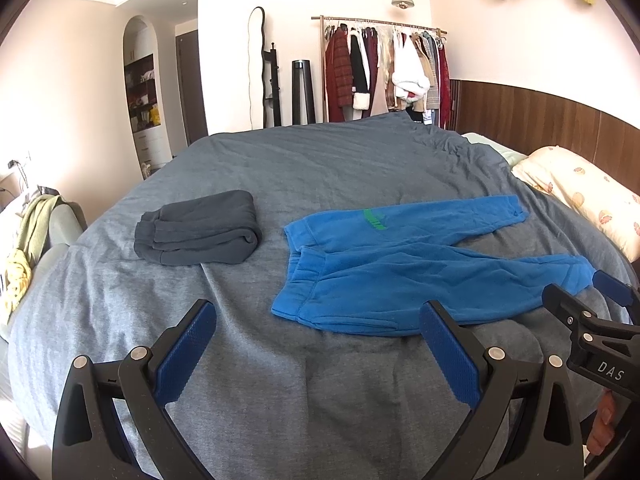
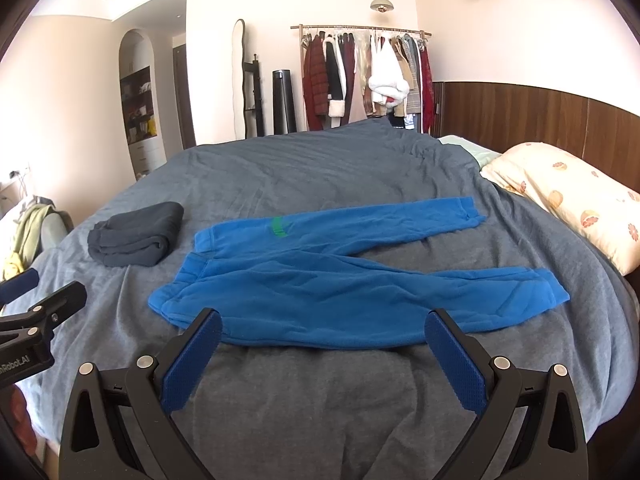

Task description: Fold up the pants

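Blue sweatpants (image 1: 404,276) (image 2: 332,288) lie spread flat on the grey bedspread (image 1: 300,380), waistband to the left, both legs stretching right and splayed apart. A green mark shows on the far leg. My left gripper (image 1: 318,316) hovers open just short of the pants' near edge, nothing between its blue pads. My right gripper (image 2: 324,324) is open too, its fingertips over the near hem of the closer leg. Each gripper shows at the edge of the other's view.
A folded dark grey garment (image 1: 198,228) (image 2: 136,236) sits left of the pants. A floral pillow (image 2: 572,200) lies at the right by the wooden headboard. A clothes rack (image 1: 384,68), a mirror and shelves stand beyond the bed. A chair with clothes (image 1: 24,240) is at the left.
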A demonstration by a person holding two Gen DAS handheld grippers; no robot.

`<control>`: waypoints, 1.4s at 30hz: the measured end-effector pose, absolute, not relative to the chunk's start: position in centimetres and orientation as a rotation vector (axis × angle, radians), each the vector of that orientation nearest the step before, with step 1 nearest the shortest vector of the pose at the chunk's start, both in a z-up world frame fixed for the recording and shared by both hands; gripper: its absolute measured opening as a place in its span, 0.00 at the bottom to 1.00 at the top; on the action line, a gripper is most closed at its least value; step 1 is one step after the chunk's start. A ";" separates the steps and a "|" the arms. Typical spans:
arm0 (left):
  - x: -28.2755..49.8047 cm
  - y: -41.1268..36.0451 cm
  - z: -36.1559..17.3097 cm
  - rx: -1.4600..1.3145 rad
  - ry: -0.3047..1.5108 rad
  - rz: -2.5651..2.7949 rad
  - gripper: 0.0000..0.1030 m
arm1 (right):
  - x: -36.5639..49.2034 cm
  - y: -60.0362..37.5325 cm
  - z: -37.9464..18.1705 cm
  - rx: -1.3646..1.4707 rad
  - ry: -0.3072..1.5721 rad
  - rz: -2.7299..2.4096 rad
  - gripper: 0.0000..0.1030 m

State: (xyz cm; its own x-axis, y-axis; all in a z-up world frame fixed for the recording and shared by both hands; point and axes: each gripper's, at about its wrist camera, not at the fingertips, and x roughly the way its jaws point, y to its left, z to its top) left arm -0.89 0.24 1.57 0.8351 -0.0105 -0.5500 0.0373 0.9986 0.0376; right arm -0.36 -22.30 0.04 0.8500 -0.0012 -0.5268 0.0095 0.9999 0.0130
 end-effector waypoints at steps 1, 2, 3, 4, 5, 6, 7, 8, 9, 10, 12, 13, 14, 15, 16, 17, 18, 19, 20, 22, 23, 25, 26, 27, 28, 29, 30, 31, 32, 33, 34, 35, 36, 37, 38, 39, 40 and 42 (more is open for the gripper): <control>-0.9 0.2 1.6 0.048 0.581 -0.026 1.00 | -0.4 -22.3 0.0 0.015 0.554 -0.005 1.00; -0.9 0.2 1.6 0.048 0.582 -0.026 1.00 | -0.4 -22.3 0.1 0.015 0.555 -0.005 1.00; -0.9 0.3 1.6 0.048 0.583 -0.026 1.00 | -0.4 -22.3 0.0 0.015 0.555 -0.006 1.00; -0.9 0.3 1.6 0.048 0.583 -0.025 1.00 | -0.4 -22.3 0.1 0.016 0.554 -0.006 1.00; -0.9 0.3 1.6 0.047 0.583 -0.025 1.00 | -0.4 -22.3 0.1 0.015 0.554 -0.005 1.00; -0.9 0.3 1.6 0.046 0.583 -0.025 1.00 | -0.4 -22.3 0.0 0.015 0.554 -0.007 1.00; -0.9 0.3 1.6 0.046 0.584 -0.025 1.00 | -0.4 -22.4 0.0 0.016 0.554 -0.005 1.00; -0.9 0.3 1.6 0.046 0.583 -0.025 1.00 | -0.4 -22.3 0.1 0.015 0.554 -0.004 1.00; -0.9 0.3 1.6 0.046 0.583 -0.025 1.00 | -0.4 -22.3 0.0 0.015 0.554 -0.005 1.00; -1.0 0.3 1.6 0.045 0.583 -0.025 1.00 | -0.4 -22.4 0.0 0.016 0.554 -0.006 1.00; -1.0 0.3 1.6 0.046 0.582 -0.025 1.00 | -0.4 -22.4 0.0 0.016 0.554 -0.004 1.00; -1.0 0.3 1.6 0.047 0.581 -0.023 1.00 | -0.4 -22.2 0.1 0.016 0.553 -0.005 1.00; -0.9 0.3 1.6 0.047 0.581 -0.023 1.00 | -0.4 -22.2 0.1 0.016 0.554 -0.003 1.00; -0.9 0.3 1.6 0.046 0.582 -0.024 1.00 | -0.4 -22.2 0.2 0.015 0.554 -0.002 1.00; -0.9 0.3 1.6 0.046 0.582 -0.024 1.00 | -0.4 -22.2 0.2 0.014 0.553 -0.001 1.00; -1.0 0.3 1.6 0.046 0.581 -0.024 1.00 | -0.6 -22.1 0.0 0.016 0.552 0.001 1.00; -1.0 0.3 1.6 0.046 0.580 -0.024 1.00 | -0.6 -22.1 0.1 0.016 0.552 0.002 1.00; -1.0 0.3 1.6 0.046 0.580 -0.023 1.00 | -0.6 -22.1 0.0 0.016 0.552 0.001 1.00; -1.0 0.3 1.6 0.047 0.581 -0.024 1.00 | -0.6 -22.1 0.1 0.016 0.551 0.001 1.00; -1.0 0.4 1.6 0.046 0.580 -0.023 1.00 | -0.6 -22.1 0.1 0.016 0.552 0.001 1.00; -1.0 0.4 1.6 0.046 0.580 -0.022 1.00 | -0.6 -22.1 0.1 0.016 0.552 0.001 1.00; -1.0 0.5 1.6 0.045 0.580 -0.022 1.00 | -0.6 -22.1 0.1 0.016 0.554 0.002 1.00; -1.0 0.4 1.6 0.046 0.581 -0.021 1.00 | -0.6 -22.1 0.1 0.017 0.553 0.002 1.00; -1.0 0.5 1.6 0.046 0.581 -0.022 1.00 | -0.6 -22.1 0.1 0.016 0.552 0.002 1.00; -1.0 0.6 1.6 0.046 0.582 -0.021 1.00 | -0.6 -22.1 0.0 0.016 0.552 0.001 1.00; -1.0 0.6 1.6 0.045 0.583 -0.022 1.00 | -0.6 -22.1 0.0 0.016 0.552 0.002 1.00; -1.0 0.7 1.6 0.044 0.583 -0.022 1.00 | -0.6 -22.1 0.1 0.016 0.552 0.003 1.00; -1.0 0.9 1.6 0.043 0.583 -0.022 1.00 | -0.6 -22.1 0.1 0.015 0.553 0.002 1.00; -1.1 0.9 1.6 0.042 0.583 -0.023 1.00 | -0.6 -22.1 0.1 0.015 0.554 0.002 1.00; -1.0 0.9 1.5 0.044 0.583 -0.022 1.00 | -0.6 -22.1 0.1 0.017 0.553 0.002 1.00; -1.1 0.9 1.5 0.045 0.583 -0.020 1.00 | -0.6 -22.1 0.0 0.016 0.553 0.001 1.00; -1.1 0.9 1.5 0.045 0.585 -0.021 1.00 | -0.6 -22.1 0.0 0.016 0.553 0.001 1.00; -1.1 1.0 1.4 0.045 0.586 -0.021 1.00 | -0.6 -22.1 0.1 0.016 0.555 0.001 1.00; -1.0 1.0 1.3 0.044 0.588 -0.020 1.00 | -0.7 -22.0 0.0 0.016 0.557 0.001 1.00; -0.9 1.1 1.2 0.043 0.590 -0.019 1.00 | -0.7 -21.9 -0.1 0.016 0.559 0.002 1.00; -0.9 1.2 1.0 0.043 0.593 -0.018 1.00 | -0.7 -21.9 -0.1 0.015 0.561 0.002 1.00; -0.8 1.2 0.9 0.041 0.596 -0.018 1.00 | -0.7 -21.8 -0.3 0.013 0.564 0.003 1.00; -0.6 1.3 0.7 0.040 0.602 -0.016 1.00 | -0.6 -21.7 -0.5 0.010 0.570 0.004 1.00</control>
State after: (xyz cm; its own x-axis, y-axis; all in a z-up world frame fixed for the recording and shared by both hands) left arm -0.61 1.34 0.65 0.8240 -0.0033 -0.5666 0.0263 0.9991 0.0326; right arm -0.57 -21.72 -0.49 0.8418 0.0068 -0.5397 -0.0012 0.9999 0.0107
